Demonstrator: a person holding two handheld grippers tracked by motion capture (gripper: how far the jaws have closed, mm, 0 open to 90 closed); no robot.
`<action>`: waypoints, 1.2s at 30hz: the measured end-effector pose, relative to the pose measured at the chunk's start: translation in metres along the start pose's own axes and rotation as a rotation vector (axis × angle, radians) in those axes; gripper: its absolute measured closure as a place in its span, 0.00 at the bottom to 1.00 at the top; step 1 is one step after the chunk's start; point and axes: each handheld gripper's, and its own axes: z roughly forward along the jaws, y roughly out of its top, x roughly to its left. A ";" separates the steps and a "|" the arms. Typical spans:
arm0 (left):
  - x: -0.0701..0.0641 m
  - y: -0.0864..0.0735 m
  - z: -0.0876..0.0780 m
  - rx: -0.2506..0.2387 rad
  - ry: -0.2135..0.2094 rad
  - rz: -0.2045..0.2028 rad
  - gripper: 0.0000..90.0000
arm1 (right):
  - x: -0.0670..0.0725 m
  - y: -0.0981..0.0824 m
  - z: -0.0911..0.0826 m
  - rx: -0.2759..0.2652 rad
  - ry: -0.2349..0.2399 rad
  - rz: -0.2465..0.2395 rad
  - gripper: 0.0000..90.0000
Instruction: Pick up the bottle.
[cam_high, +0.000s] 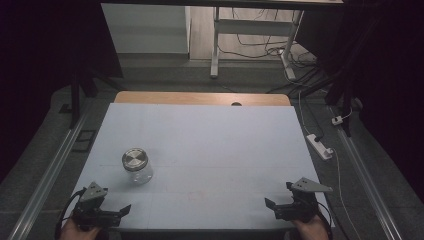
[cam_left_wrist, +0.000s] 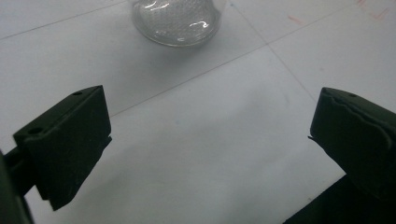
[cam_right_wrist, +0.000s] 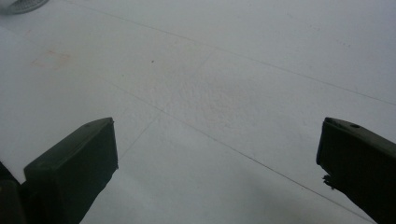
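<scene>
Clear glass jar with brushed metal lid (cam_high: 136, 166), left-front of the white table surface (cam_high: 210, 145): rigid, slick, breakable. I'd grab below the lid. My left gripper (cam_high: 117, 212) and right gripper (cam_high: 272, 206) both released, empty.

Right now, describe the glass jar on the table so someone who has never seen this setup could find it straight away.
Start with the pale blue-white table and go to its near left part. There, just ahead of the left tool, whose jaws stand open and empty, stands the glass jar, upright. It is small, round and clear, closed by a shiny silver metal lid, and it is the one loose thing standing on the tabletop.
</scene>
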 end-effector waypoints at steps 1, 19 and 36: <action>0.001 0.000 -0.001 -0.005 -0.007 -0.003 0.00 | -0.001 0.000 0.000 0.003 0.005 0.005 0.00; -0.001 -0.001 -0.001 0.001 -0.003 0.000 0.00 | 0.000 0.002 0.004 0.029 0.037 -0.014 0.00; 0.002 0.004 -0.002 -0.005 -0.037 -0.019 0.00 | 0.001 0.003 0.006 0.045 0.057 -0.030 0.00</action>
